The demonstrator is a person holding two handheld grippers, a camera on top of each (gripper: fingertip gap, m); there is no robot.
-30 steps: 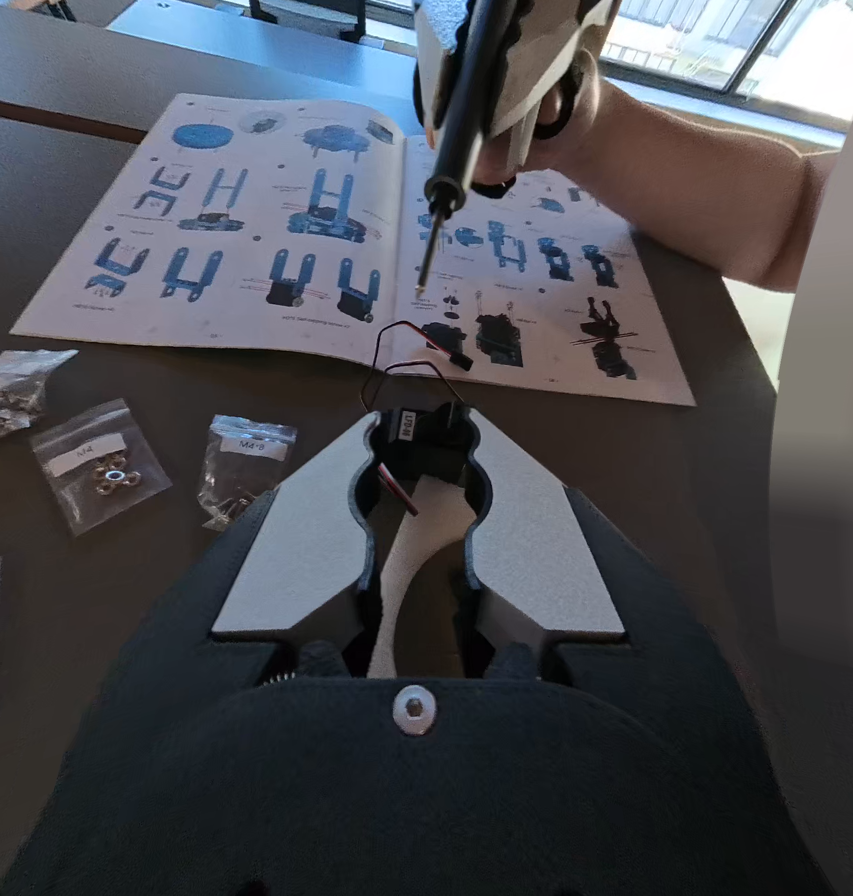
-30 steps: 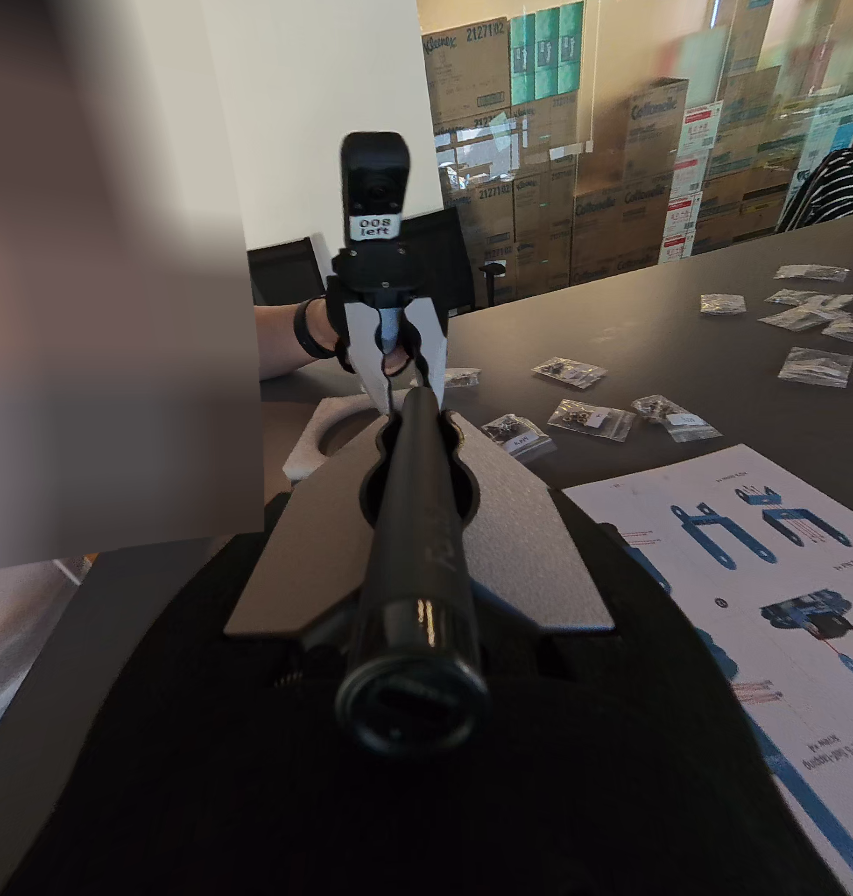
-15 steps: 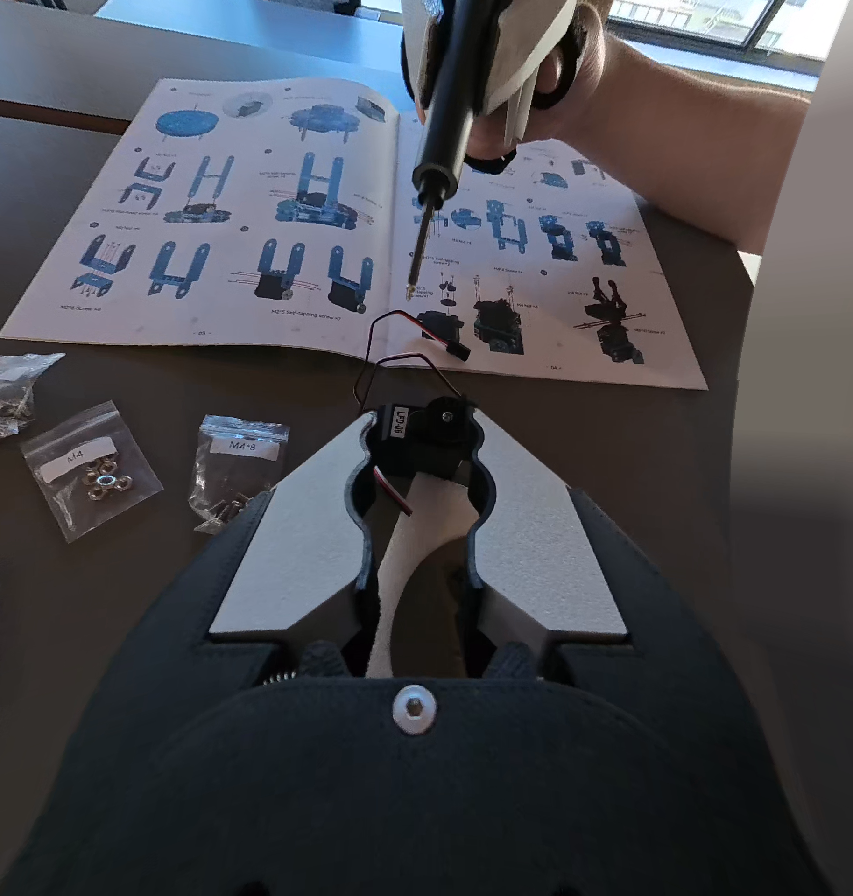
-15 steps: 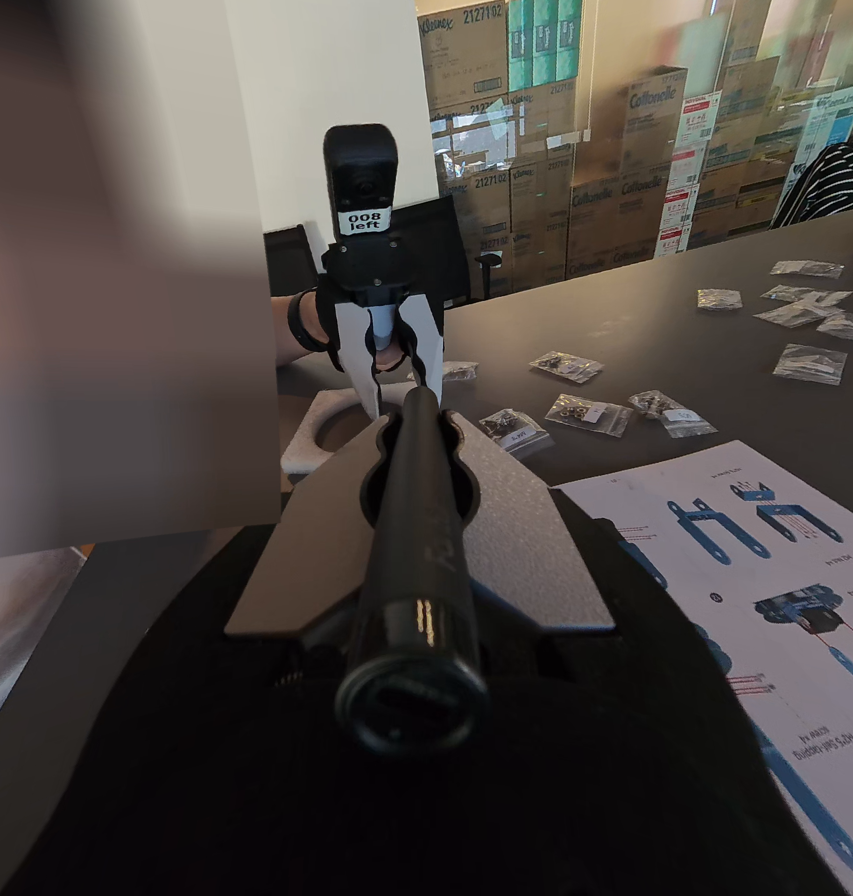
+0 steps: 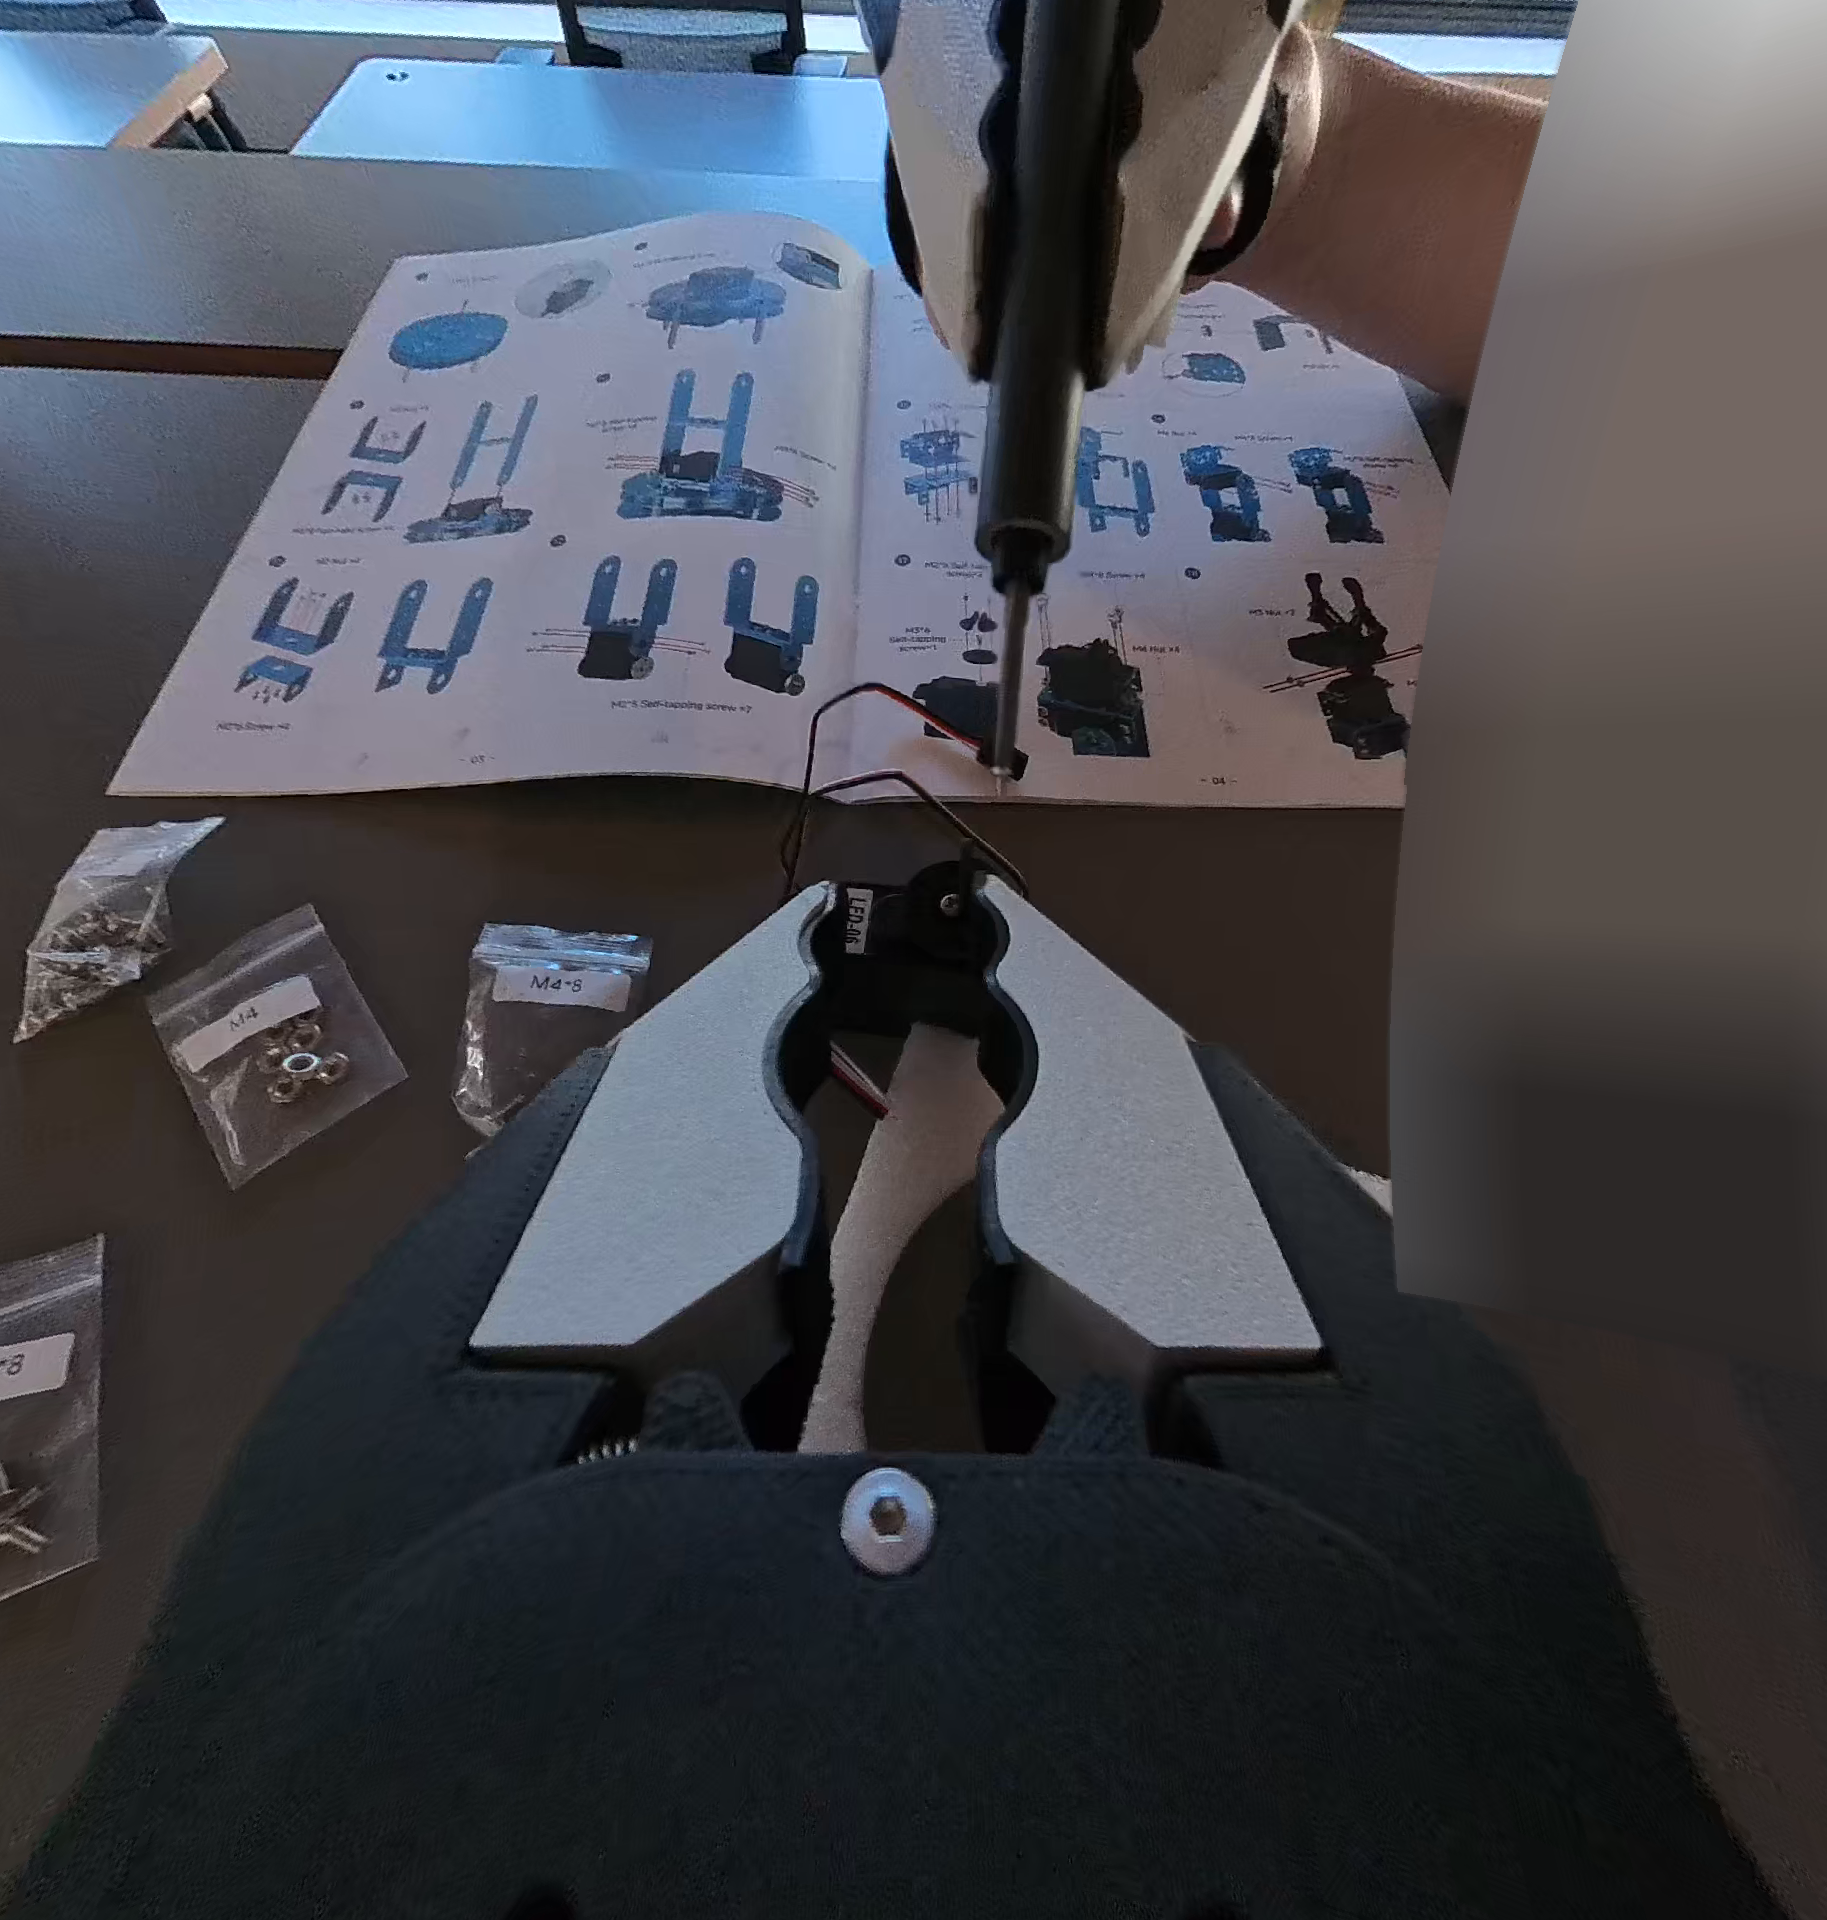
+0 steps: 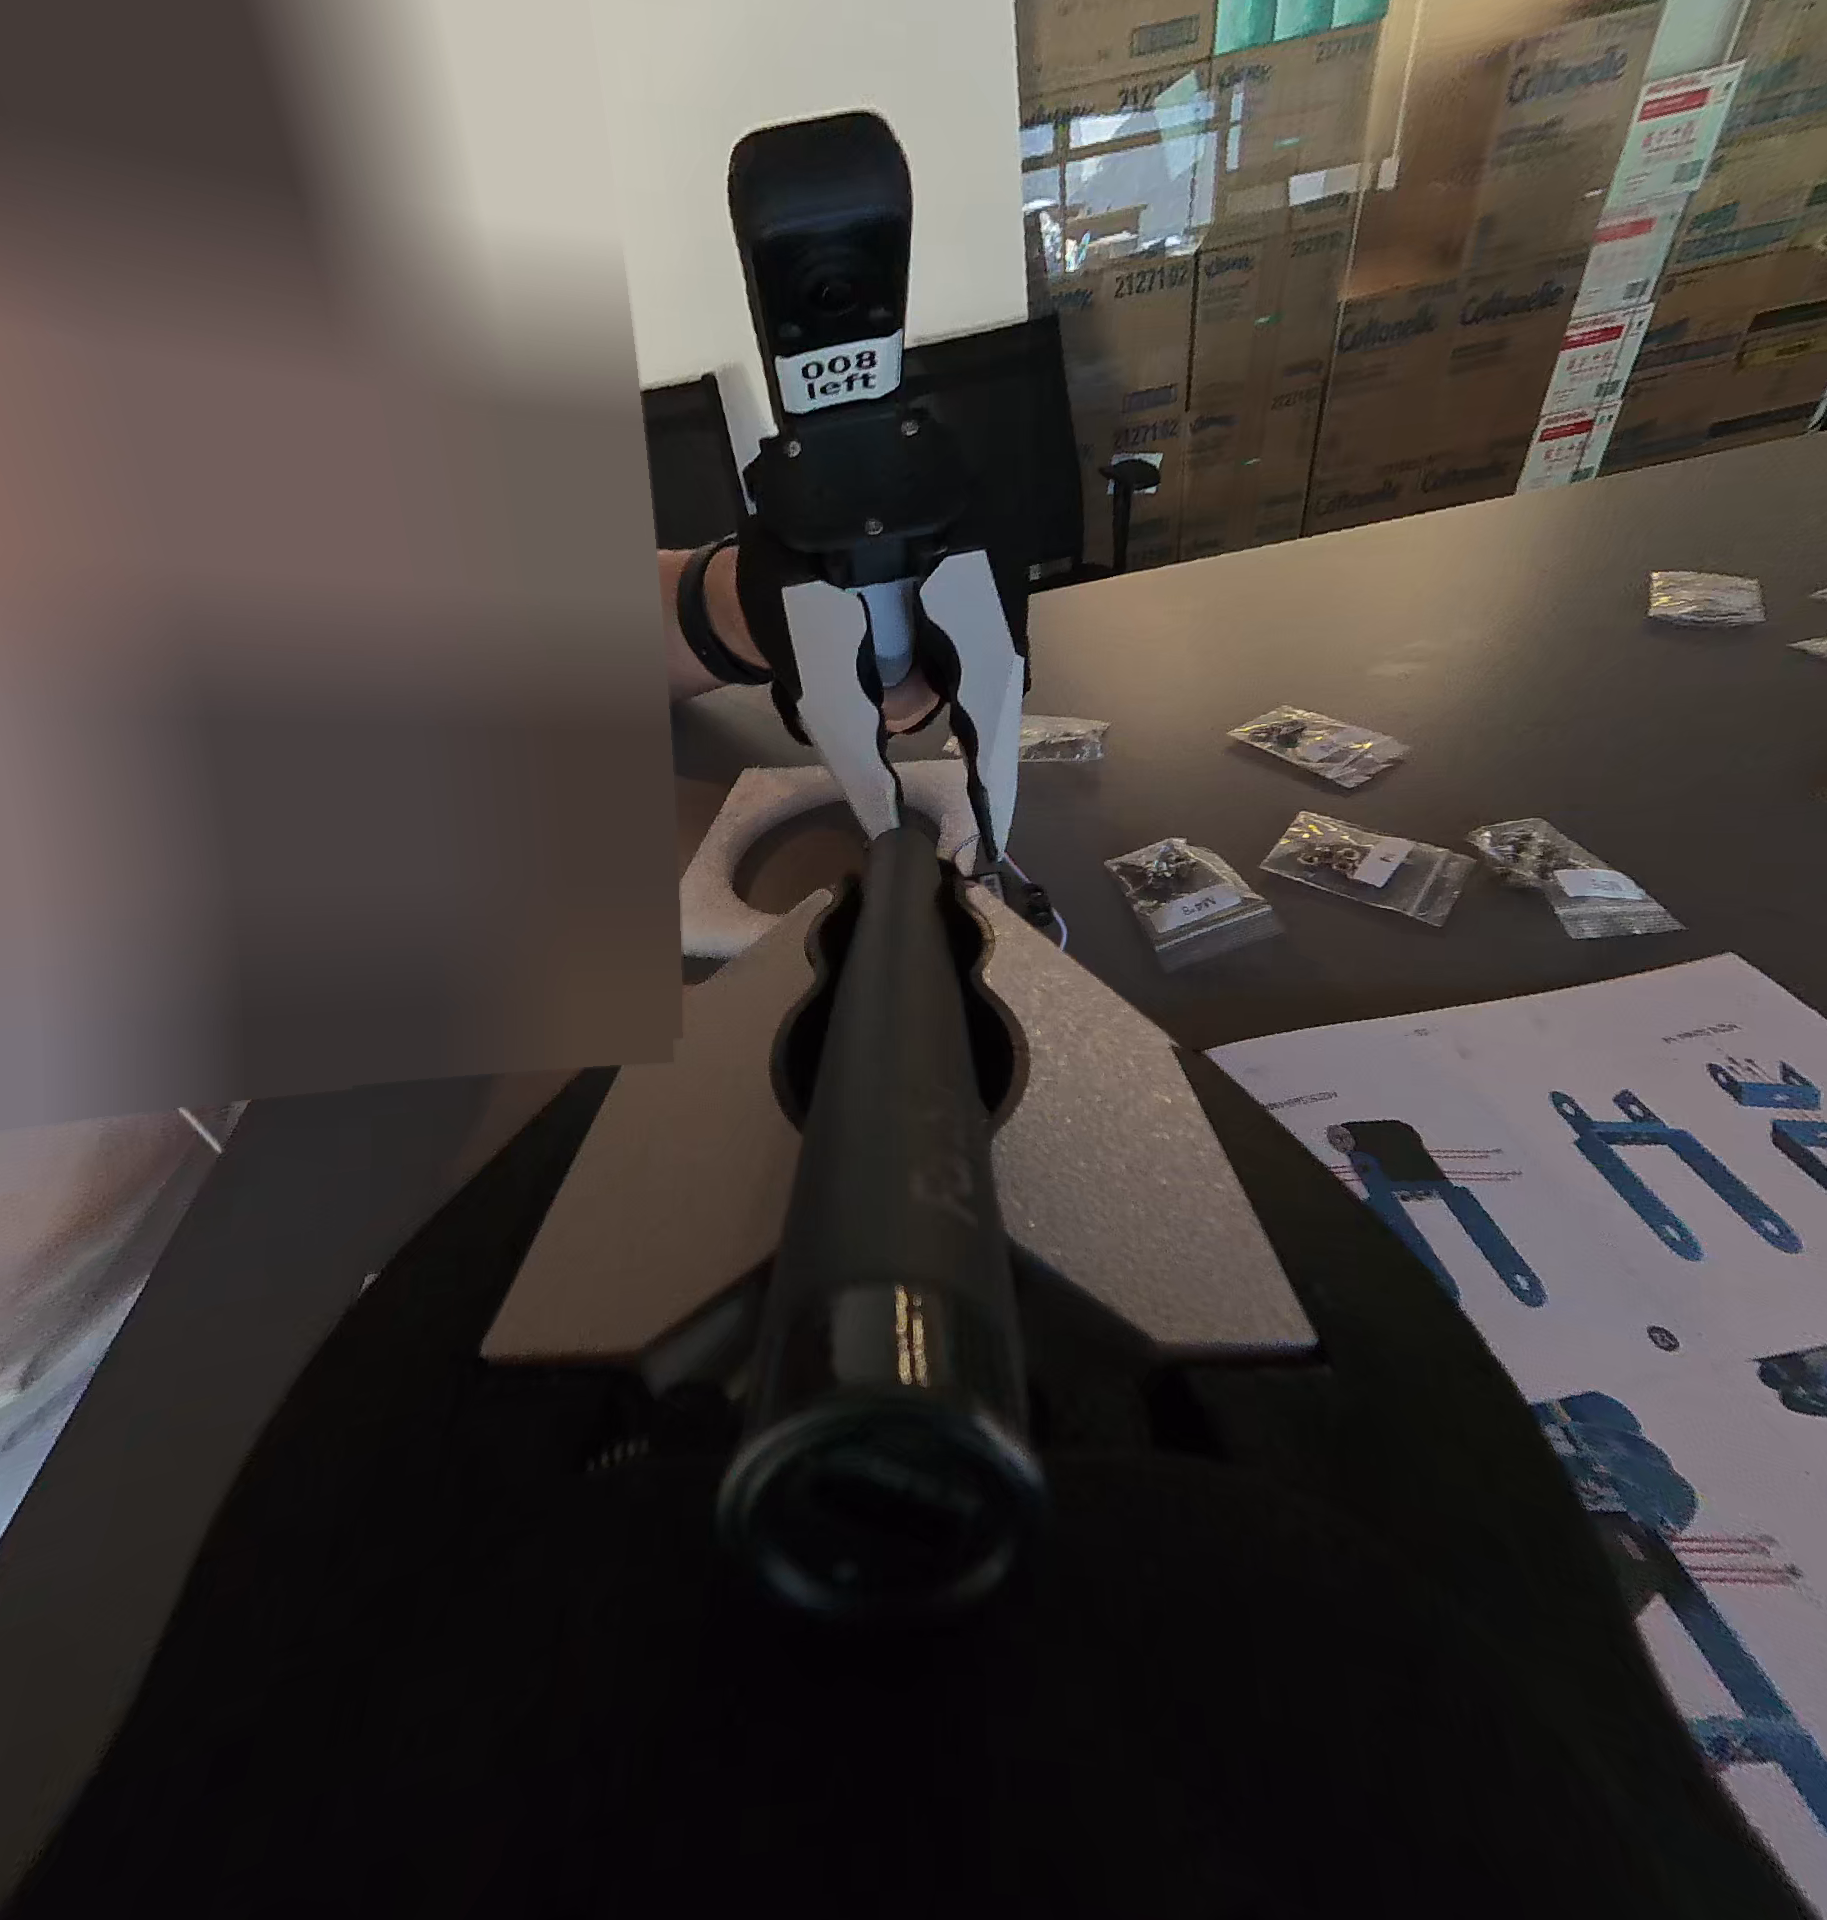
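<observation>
Left gripper (image 5: 904, 925), seen along its own two fingers: jaws clenched on a small black servo motor (image 5: 914, 961), whose round horn and centre screw face upward at the fingertips; thin red, black and white wires (image 5: 867, 727) loop from the servo forward onto the lower edge of the booklet. Below the jaws, a white foam piece (image 5: 888, 1226) lies on the dark worktop (image 5: 161, 623) (its full outline is hidden by the gripper body).

Right gripper (image 6: 904, 935), seen from its own camera: jaws clamped around a black screwdriver (image 6: 909, 1195), the handle running back toward the lens; in the left wrist view the same screwdriver (image 5: 1028, 343) points down, its thin metal bit ending over the wire connector, above and beyond the servo horn, not touching it as far as can be told.

An open instruction booklet (image 5: 618, 520) with blue part drawings lies flat beyond the servo, toward the worktop's far edge. To the left of the left gripper, several small clear bags of hardware: one of nuts (image 5: 275, 1039), one of screws (image 5: 545, 1008) just beside the left finger, another (image 5: 98, 925) farther left, and one (image 5: 15, 1434) at the picture's left border. In the right wrist view, stacked cardboard boxes (image 6: 1408, 312) stand beyond the worktop.
</observation>
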